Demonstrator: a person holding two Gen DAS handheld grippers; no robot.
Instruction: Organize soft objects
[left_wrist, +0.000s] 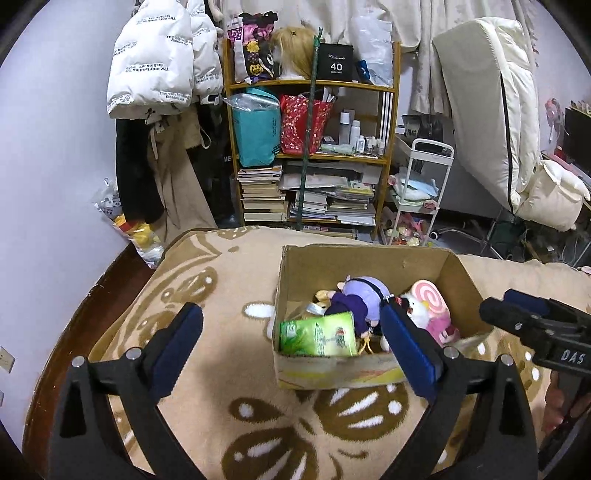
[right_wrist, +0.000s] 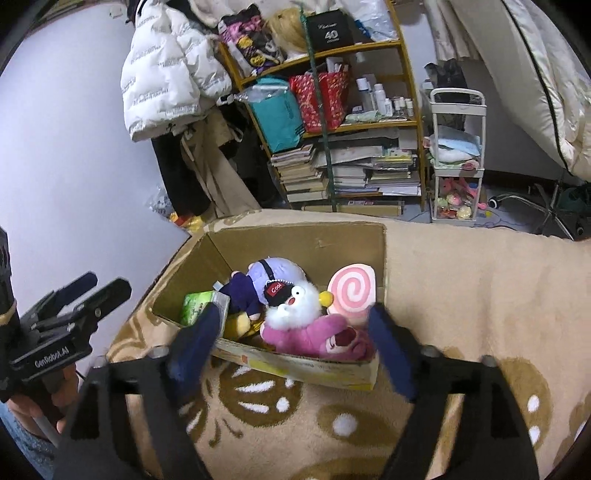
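Both grippers hung spread wide with nothing between their blue pads: left gripper (left_wrist: 291, 339) and right gripper (right_wrist: 295, 343) each poised over the near wall of the cardboard box (right_wrist: 295, 363). Inside lay a green tissue pack (left_wrist: 317, 334), a purple plush doll (left_wrist: 360, 297), a white fluffy plush (right_wrist: 295, 306), a pink bear (right_wrist: 321, 338) and a swirl lollipop plush (right_wrist: 351, 291). Beneath, a beige patterned blanket (left_wrist: 221, 280) covered the surface.

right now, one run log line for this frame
left gripper: open, empty | right gripper: open, empty | cardboard box: holds plush toys, green pack | blanket: under box
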